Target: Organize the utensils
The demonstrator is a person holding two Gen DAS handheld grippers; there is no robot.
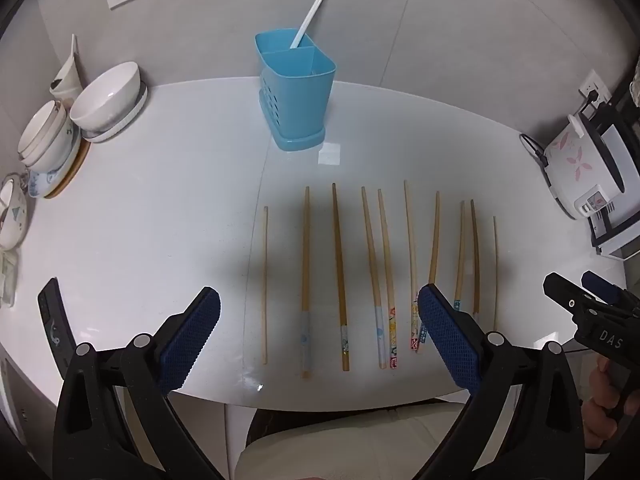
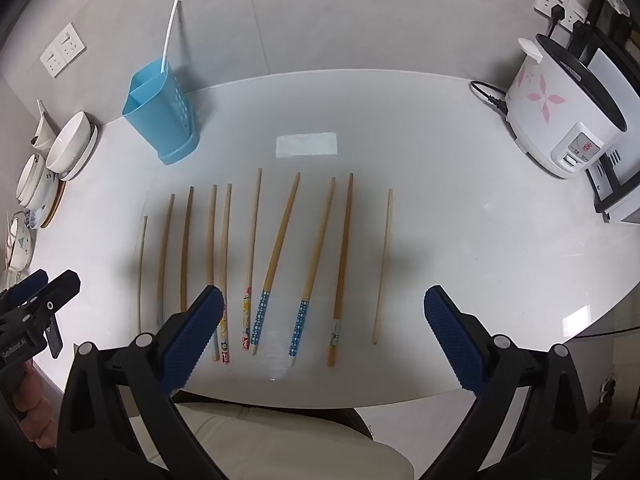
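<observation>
Ten wooden chopsticks (image 1: 339,276) lie side by side on the white table (image 1: 160,200), tips pointing away, some with painted handles. Left wrist view: left gripper (image 1: 320,344) hangs over the near table edge with jaws spread wide, holding nothing; its blue pads (image 1: 192,340) flank the left part of the row. Blue holder (image 1: 296,92) stands upright at the far side, well apart from the row, with white chopsticks (image 1: 314,12) leaning in a rear compartment. White bowls (image 1: 106,96) are stacked at far left; rice cooker (image 1: 580,160) sits at far right. Right gripper (image 1: 576,296) shows at the right edge, side-on; its state is unclear from here.

Right wrist view: right gripper (image 2: 324,336) also released, jaws wide, empty, above the near ends of the chopsticks (image 2: 344,264). Holder (image 2: 160,112) is at upper left, rice cooker (image 2: 560,112) at upper right. A pale tape patch (image 2: 306,145) lies on the table (image 2: 480,220) beyond the row. Left gripper (image 2: 44,288) pokes in at the left edge.
</observation>
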